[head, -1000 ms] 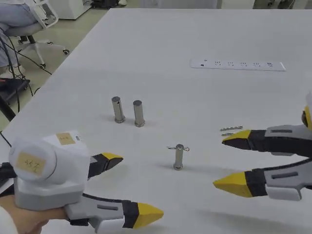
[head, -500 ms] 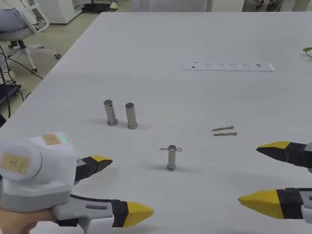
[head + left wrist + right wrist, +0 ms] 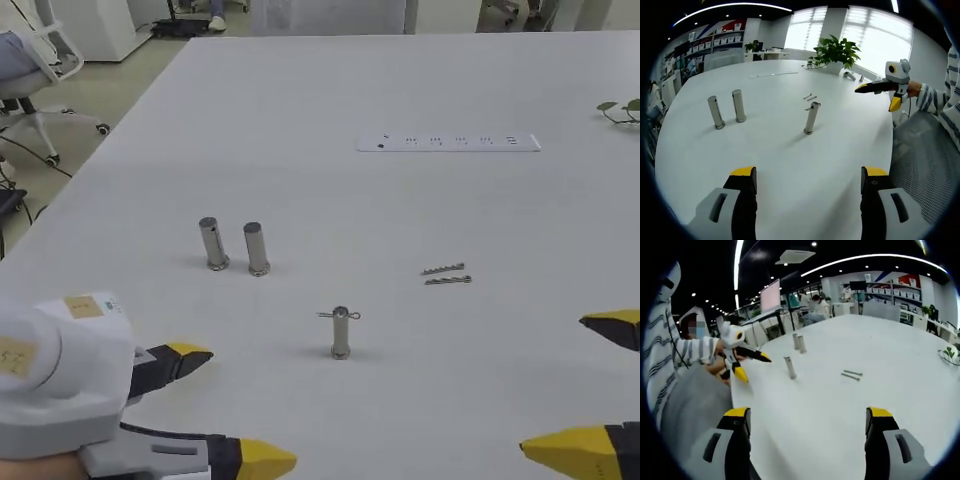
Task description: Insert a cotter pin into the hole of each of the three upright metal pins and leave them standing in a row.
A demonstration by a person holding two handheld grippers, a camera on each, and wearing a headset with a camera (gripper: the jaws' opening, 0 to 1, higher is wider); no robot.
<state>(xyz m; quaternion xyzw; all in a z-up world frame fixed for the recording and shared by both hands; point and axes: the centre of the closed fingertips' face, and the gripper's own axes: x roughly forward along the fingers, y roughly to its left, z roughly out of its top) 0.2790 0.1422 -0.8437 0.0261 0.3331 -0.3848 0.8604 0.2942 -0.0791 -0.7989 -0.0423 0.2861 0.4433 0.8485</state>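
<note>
Two bare metal pins [image 3: 210,243] [image 3: 255,248] stand side by side left of the table's middle. A third pin [image 3: 340,332] stands nearer me with a cotter pin through its top. Two loose cotter pins [image 3: 445,275] lie to its right. My left gripper [image 3: 228,405] is open at the bottom left, short of the pins. My right gripper [image 3: 585,385] is open at the bottom right edge. The left gripper view shows the pins [image 3: 715,112] [image 3: 739,105] [image 3: 811,118] beyond its empty gripper [image 3: 809,180]. The right gripper view shows the nearest pin [image 3: 789,367] and loose cotter pins [image 3: 852,374] beyond its own [image 3: 807,422].
A white power strip [image 3: 448,143] lies at the far side of the white table [image 3: 330,100]. A plant sprig [image 3: 620,110] shows at the right edge. An office chair [image 3: 40,60] stands off the table's left side.
My right gripper has drawn back to the right, away from the loose cotter pins. The left gripper has slipped a little nearer to me. The pins stand as before; the camera shifted.
</note>
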